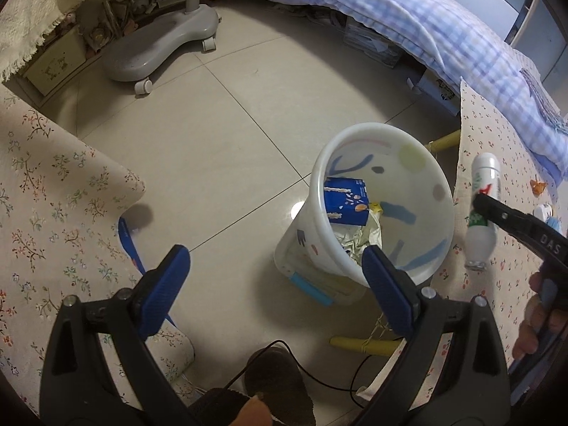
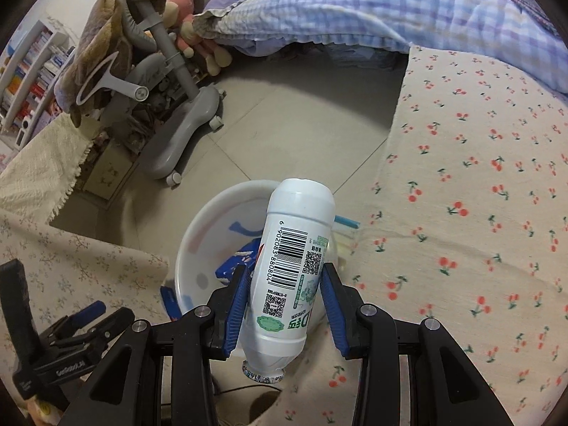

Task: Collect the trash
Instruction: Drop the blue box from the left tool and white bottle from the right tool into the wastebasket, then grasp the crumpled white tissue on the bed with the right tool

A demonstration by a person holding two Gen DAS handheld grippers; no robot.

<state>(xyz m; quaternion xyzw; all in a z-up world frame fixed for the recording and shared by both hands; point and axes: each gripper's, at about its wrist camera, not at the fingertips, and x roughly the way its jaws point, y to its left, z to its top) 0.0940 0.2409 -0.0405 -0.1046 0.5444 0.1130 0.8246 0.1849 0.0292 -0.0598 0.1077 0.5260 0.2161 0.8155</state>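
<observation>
A white plastic bottle (image 2: 291, 277) with a green label and barcode is held between the blue pads of my right gripper (image 2: 284, 284), cap end toward the camera; it also shows in the left wrist view (image 1: 481, 209). A white trash bin (image 1: 383, 206) stands on the floor between two tables, holding a blue carton (image 1: 346, 200) and crumpled wrappers (image 1: 362, 238). The bin shows in the right wrist view (image 2: 206, 234) just beyond and left of the bottle. My left gripper (image 1: 277, 259) is open and empty above the floor, its right finger by the bin's near rim.
Floral tablecloths cover a table at the left (image 1: 53, 191) and one at the right (image 2: 479, 213). A grey wheeled chair base (image 1: 159, 46) stands on the tiled floor. A bed with a blue checked quilt (image 1: 426, 25) runs along the back. Yellow table legs (image 1: 365, 346) and a black cable lie near the bin.
</observation>
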